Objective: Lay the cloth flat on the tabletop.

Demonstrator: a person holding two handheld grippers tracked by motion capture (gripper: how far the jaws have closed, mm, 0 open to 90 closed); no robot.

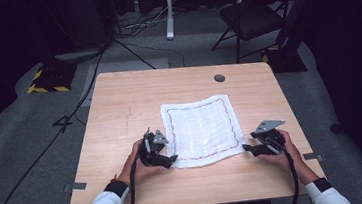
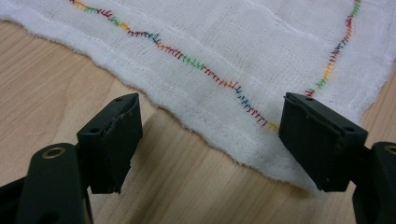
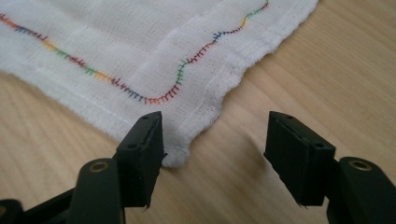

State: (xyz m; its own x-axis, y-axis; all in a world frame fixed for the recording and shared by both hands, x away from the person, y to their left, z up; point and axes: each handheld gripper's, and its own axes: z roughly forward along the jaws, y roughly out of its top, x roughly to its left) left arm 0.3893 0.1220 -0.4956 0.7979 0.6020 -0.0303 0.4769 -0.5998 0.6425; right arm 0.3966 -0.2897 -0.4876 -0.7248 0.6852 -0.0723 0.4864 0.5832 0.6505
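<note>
Your table (image 1: 119, 103) carries the cloth (image 1: 201, 127) spread flat near its middle, its coloured stitching (image 2: 196, 65) running just inside the hem. You hold the left gripper (image 1: 173, 159) at the cloth's near left corner, jaws spread wide, the corner lying between them on the wood. Your right gripper (image 1: 246, 147) sits at the near right corner, jaws also spread, the corner tip (image 3: 177, 156) just beside one jaw.
</note>
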